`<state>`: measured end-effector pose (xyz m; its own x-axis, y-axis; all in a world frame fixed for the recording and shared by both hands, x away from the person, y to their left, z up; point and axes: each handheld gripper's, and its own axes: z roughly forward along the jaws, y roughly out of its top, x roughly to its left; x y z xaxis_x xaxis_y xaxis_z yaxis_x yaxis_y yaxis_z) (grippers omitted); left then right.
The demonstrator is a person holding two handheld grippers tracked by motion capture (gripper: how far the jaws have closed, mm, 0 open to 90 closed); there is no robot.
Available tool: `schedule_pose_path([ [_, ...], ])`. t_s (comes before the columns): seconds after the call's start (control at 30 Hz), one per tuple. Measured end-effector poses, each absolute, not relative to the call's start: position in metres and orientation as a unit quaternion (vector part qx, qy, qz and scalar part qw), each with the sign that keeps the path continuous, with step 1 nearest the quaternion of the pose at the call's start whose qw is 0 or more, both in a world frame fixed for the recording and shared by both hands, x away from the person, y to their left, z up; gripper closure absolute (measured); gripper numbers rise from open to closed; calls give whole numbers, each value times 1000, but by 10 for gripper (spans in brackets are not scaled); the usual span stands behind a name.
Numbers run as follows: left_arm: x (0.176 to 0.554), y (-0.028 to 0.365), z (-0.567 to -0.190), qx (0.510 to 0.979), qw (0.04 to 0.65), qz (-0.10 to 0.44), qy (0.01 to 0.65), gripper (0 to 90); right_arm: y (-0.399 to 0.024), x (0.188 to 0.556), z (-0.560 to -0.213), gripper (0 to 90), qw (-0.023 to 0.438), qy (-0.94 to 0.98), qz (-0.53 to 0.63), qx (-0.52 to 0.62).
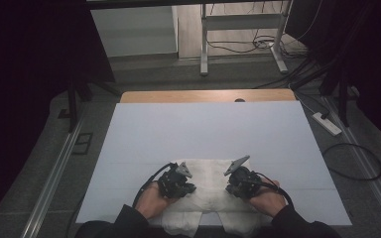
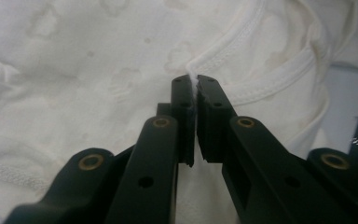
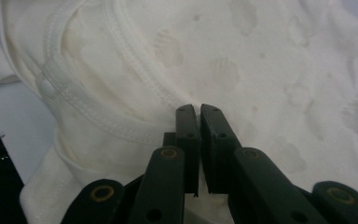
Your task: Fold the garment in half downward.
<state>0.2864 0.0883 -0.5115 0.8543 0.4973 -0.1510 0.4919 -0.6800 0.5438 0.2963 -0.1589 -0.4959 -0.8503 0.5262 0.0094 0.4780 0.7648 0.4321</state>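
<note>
In the high view I hold my left gripper (image 1: 177,181) and my right gripper (image 1: 239,182) low in the frame, just left and right of centre, both over a white garment (image 1: 208,171) that lies on the near edge of the white table cover (image 1: 203,129). My left hand (image 1: 153,199) and right hand (image 1: 267,198) come in from the bottom edge, and a dark cable loops off each tool.

In the left gripper view, my jaws are clenched on a thin raised fold of the white cloth (image 2: 98,70) at centre frame; a sliver of fabric shows pinched between the tips. A stitched, ribbed hem (image 2: 270,70) curves through the upper right of that frame, and faint pale prints dot the cloth.

In the right gripper view, my jaws are drawn nearly together, with only a narrow slit between them, and their tips press into the garment (image 3: 261,60) at centre frame. I cannot tell whether cloth is actually caught between them. A stitched hem (image 3: 88,107) sweeps down the left of that frame, with the pale table cover (image 3: 18,121) beyond it at lower left.
</note>
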Motion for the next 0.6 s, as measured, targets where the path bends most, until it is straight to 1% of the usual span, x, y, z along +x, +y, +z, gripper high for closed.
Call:
schedule_pose_path([
  [0.23, 278, 97, -493, 905, 331, -13, 267, 863, -169, 287, -476, 856, 45, 929, 263, 258],
  [0.47, 257, 107, -481, 897, 355, -40, 260, 861, -179, 268, -464, 856, 22, 924, 291, 246],
  [0.6, 242, 110, -479, 899, 356, -43, 251, 858, -182, 253, -458, 854, 13, 924, 301, 234],
])
